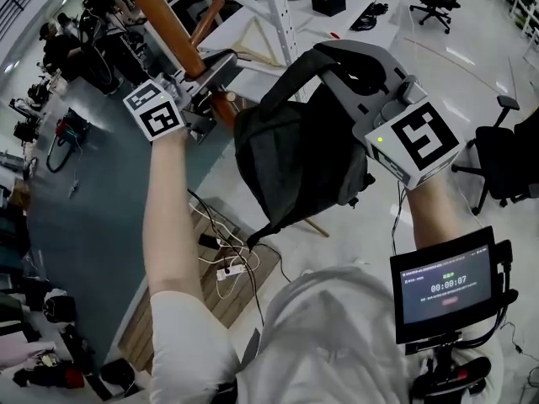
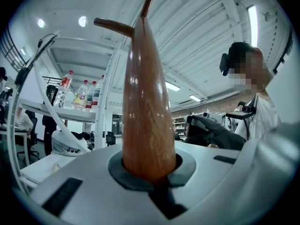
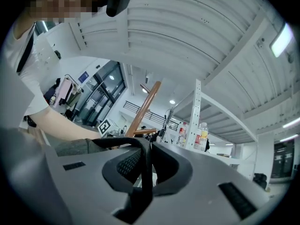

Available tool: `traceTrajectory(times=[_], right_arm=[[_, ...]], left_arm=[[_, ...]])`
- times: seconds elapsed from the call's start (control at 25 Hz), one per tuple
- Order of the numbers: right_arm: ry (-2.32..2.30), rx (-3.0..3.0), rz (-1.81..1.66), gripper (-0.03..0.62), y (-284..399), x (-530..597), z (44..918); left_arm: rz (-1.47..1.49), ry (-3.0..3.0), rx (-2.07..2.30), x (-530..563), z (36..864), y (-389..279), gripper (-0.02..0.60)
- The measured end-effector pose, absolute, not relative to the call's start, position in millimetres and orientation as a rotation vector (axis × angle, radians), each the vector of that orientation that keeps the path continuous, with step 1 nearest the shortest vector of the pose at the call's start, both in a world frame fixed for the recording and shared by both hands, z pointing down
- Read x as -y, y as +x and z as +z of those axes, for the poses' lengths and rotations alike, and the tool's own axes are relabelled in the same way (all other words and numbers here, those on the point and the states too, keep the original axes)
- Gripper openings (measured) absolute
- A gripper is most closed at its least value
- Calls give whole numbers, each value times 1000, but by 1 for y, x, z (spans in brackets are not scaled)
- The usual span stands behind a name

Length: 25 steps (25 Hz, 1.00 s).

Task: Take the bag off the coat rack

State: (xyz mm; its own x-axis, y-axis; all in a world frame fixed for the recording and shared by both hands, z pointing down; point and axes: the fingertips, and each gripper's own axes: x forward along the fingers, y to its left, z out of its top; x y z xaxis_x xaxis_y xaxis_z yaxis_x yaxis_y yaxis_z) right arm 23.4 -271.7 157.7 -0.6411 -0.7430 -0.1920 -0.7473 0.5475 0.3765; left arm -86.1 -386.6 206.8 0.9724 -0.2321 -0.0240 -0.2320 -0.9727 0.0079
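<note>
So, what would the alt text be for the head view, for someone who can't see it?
Seen from above, a person's right hand-held gripper holds up a dark bag, while the left hand-held gripper is clamped on the brown wooden coat rack pole. Cables lie on the floor below.

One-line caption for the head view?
Left tool clamps the wooden coat rack; right tool holds the black bag by its strap.

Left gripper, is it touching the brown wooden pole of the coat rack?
Touching. In the left gripper view, the left gripper is clamped round the brown wooden coat-rack pole, pads pressed against it with no gap.
</note>
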Motion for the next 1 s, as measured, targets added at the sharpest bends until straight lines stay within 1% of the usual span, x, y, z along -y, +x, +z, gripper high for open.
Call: traceTrajectory(times=[0.28,0.6,0.84,0.92,0.96,1.0], right_arm=[[-1606,-2691,633,40,75,255,180],[-1969,-2658,539,40,122,264,246],[-2100,-2620,454,40,145,265,269],[-2124,-2594,429,40,152,262,272],[-2138,-2578,407,40,157,260,274],[-2151,-2562,380,40,162,258,276]], left_arm=[[-44,3113,445,388,208,-87,25],[-30,3101,667,402,211,-95,25],[-72,3107,782,403,212,-98,33],[-100,3086,799,401,211,-103,61],[-118,3073,800,400,210,-105,102],[-132,3060,802,399,210,-107,174]])
